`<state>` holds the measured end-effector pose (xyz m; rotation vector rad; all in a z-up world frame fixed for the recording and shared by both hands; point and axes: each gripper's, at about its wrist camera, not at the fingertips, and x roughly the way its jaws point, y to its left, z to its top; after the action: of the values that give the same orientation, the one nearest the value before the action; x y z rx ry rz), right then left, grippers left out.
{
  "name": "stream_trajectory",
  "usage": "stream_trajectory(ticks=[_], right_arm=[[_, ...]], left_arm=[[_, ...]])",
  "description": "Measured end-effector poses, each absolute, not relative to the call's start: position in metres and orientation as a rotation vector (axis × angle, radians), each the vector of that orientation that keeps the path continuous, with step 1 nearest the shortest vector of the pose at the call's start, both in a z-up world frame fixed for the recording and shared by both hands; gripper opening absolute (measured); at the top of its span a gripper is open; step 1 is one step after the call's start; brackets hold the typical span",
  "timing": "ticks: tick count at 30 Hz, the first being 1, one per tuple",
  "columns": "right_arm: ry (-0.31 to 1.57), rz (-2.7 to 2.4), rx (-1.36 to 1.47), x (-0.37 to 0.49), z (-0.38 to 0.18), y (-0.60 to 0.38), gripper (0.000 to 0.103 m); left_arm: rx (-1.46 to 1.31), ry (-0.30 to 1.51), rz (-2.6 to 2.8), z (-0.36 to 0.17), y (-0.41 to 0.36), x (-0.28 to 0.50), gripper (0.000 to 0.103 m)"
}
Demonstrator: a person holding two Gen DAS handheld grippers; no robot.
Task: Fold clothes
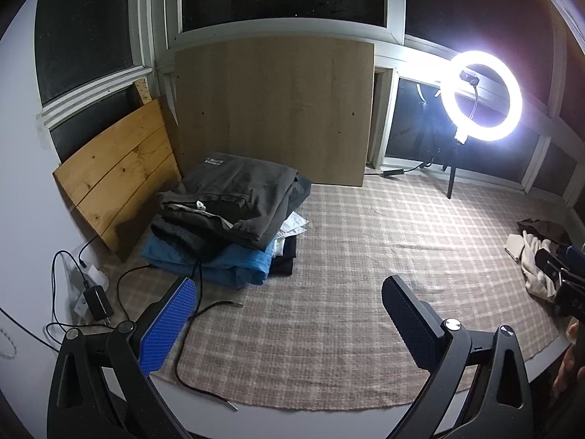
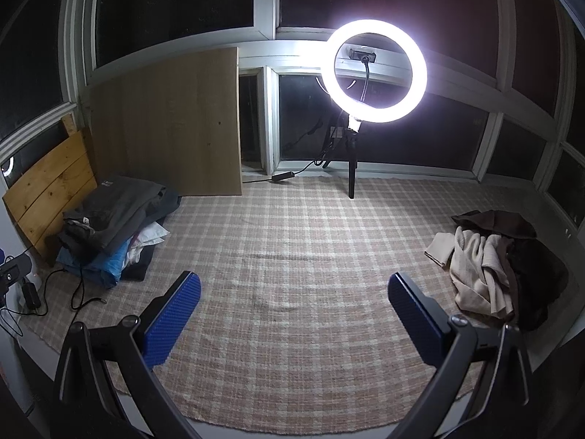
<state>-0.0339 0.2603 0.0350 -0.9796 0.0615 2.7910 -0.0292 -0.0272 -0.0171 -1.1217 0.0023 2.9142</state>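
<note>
Grippers both spread wide, nothing btwn pads: left gripper [image 1: 292,314] and right gripper [image 2: 294,314] hover over plaid cloth [image 2: 292,256]. Folded stack [image 1: 234,219] sits far left by wood boards [image 1: 117,183]; unfolded pile [image 2: 501,267] far right. Ring light [image 2: 374,71] lit at back.

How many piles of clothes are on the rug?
2. A folded stack sits at the left by the wooden boards. A messy heap of cream and brown clothes lies at the right edge of the checked rug. More could be out of view.
</note>
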Motion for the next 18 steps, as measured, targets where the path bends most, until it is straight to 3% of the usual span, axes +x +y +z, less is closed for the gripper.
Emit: stream_trajectory(ticks=[18], right_arm=[[0.134,2.614,-0.962,-0.027,0.024,0.289,0.103]], left_arm=[[-1.061,0.032,2.697,-0.032,0.000,-0.073,0.102]])
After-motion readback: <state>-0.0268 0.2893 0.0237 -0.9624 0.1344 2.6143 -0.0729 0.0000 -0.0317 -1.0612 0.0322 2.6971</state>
